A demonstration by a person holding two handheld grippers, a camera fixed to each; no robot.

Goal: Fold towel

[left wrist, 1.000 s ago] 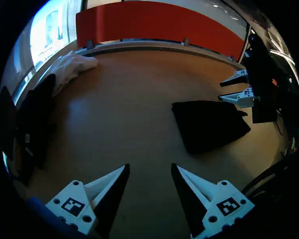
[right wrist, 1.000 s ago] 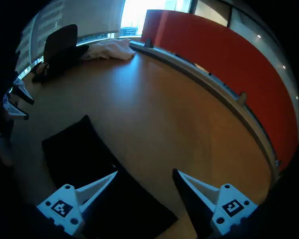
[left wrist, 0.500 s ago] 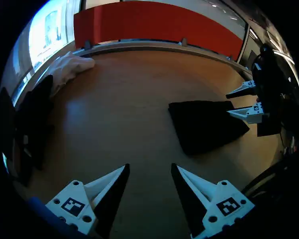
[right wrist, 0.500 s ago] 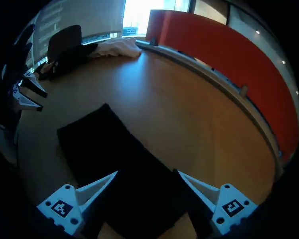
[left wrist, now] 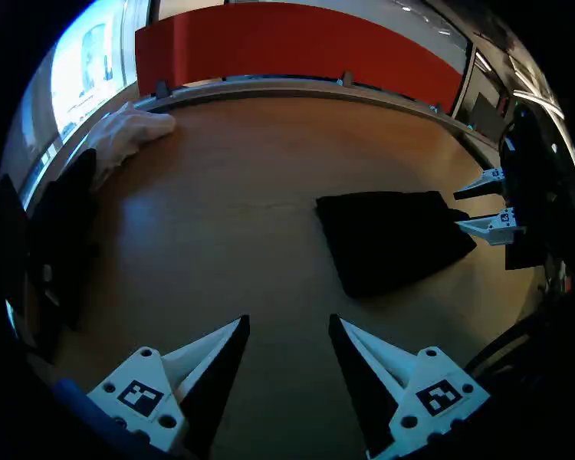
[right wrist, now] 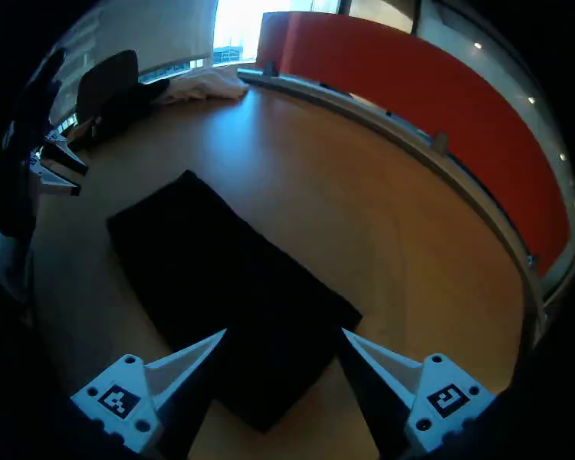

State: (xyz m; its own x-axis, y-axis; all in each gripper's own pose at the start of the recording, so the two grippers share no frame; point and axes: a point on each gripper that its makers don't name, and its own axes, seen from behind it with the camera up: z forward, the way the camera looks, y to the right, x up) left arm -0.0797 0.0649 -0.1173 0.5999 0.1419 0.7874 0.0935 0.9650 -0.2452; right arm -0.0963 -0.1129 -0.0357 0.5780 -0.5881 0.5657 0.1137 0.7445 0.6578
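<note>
Two grippers are spread wide apart, each with nothing pinched between its fingers. In the left gripper view, the left gripper [left wrist: 286, 318] sits at the bottom of the frame, with bare wooden table [left wrist: 234, 192] showing in the gap between its white fingers. The black towel [left wrist: 391, 238] lies flat on that table at centre right, a dark, roughly rectangular shape, well apart from this gripper. At the towel's right edge the right gripper [left wrist: 458, 211] pokes in from the right side of the frame, its jaws parted and its tips at the cloth's edge (whether they touch it cannot be told).

In the right gripper view, the right gripper [right wrist: 281, 331] is at the bottom of the frame. The black towel [right wrist: 226, 284] runs from the centre left down to the lower centre, and its near end shows in the gap between the two fingers. The table [right wrist: 349, 207] spreads to the right of it. The left gripper [right wrist: 80, 182] appears small at the left edge, jaws apart.

A crumpled white cloth [left wrist: 123, 134] lies at the upper left of the left gripper view, beside a dark chair [left wrist: 57, 215]. A red panel [left wrist: 287, 38] stands along the table's far rim, across the top.
</note>
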